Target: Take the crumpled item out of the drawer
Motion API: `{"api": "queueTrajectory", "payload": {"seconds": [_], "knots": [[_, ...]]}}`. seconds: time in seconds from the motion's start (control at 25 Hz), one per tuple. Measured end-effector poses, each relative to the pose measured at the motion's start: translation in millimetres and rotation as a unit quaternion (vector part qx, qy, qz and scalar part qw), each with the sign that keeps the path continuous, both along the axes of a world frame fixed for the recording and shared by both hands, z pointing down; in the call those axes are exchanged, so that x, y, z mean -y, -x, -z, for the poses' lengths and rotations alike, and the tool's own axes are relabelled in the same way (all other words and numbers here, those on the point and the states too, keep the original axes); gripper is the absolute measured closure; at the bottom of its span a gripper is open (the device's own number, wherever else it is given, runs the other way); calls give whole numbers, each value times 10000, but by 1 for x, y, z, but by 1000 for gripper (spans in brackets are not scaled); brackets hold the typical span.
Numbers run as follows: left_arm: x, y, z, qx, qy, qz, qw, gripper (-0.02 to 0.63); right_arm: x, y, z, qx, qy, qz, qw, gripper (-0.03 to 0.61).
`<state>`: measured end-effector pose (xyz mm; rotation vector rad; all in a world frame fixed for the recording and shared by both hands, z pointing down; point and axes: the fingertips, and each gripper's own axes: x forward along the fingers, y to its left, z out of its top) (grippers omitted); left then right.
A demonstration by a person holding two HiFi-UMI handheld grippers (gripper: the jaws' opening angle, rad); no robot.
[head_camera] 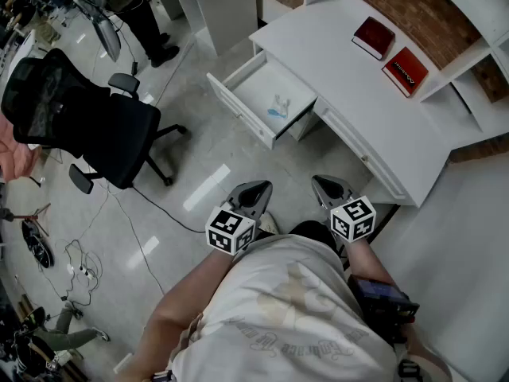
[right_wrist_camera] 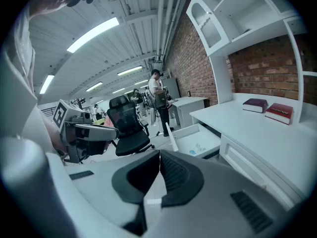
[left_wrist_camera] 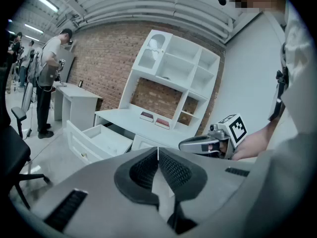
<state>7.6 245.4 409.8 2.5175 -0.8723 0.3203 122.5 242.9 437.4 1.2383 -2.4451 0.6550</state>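
Note:
The white desk (head_camera: 374, 94) has one drawer (head_camera: 248, 108) pulled out toward the floor. Inside it lies a small crumpled clear-and-blue item (head_camera: 278, 107), which also shows in the drawer (right_wrist_camera: 195, 142) as the crumpled item (right_wrist_camera: 198, 147) in the right gripper view. Both grippers are held close to the person's body, well short of the drawer. The left gripper (head_camera: 256, 191) is shut with nothing in it, jaws meeting at the tips (left_wrist_camera: 158, 152). My right gripper (head_camera: 328, 188) is shut and empty too, its jaws (right_wrist_camera: 159, 155) touching.
A black office chair (head_camera: 87, 122) stands left of the drawer, with cables on the floor (head_camera: 95, 261). Two red books (head_camera: 374, 37) (head_camera: 406, 72) lie on the desk under the shelf unit. Another person (left_wrist_camera: 49, 78) stands at a far white table.

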Motion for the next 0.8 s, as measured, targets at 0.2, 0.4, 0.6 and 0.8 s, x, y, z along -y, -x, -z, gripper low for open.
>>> {"api": "queueTrajectory", "payload": {"seconds": [0.2, 0.4, 0.6, 0.8], "knots": [[-1, 0, 10, 7, -62, -77, 10000, 587, -9, -2, 3, -18, 26, -44, 10000, 554], [0, -3, 12, -28, -92, -8, 10000, 586, -8, -3, 8, -12, -74, 9, 10000, 554], [4, -9, 10, -20, -81, -26, 10000, 586, -13, -9, 7, 4, -79, -46, 10000, 554], [4, -12, 10, -44, -105, -79, 9999, 586, -16, -12, 5, 38, -92, -132, 9999, 552]]}}
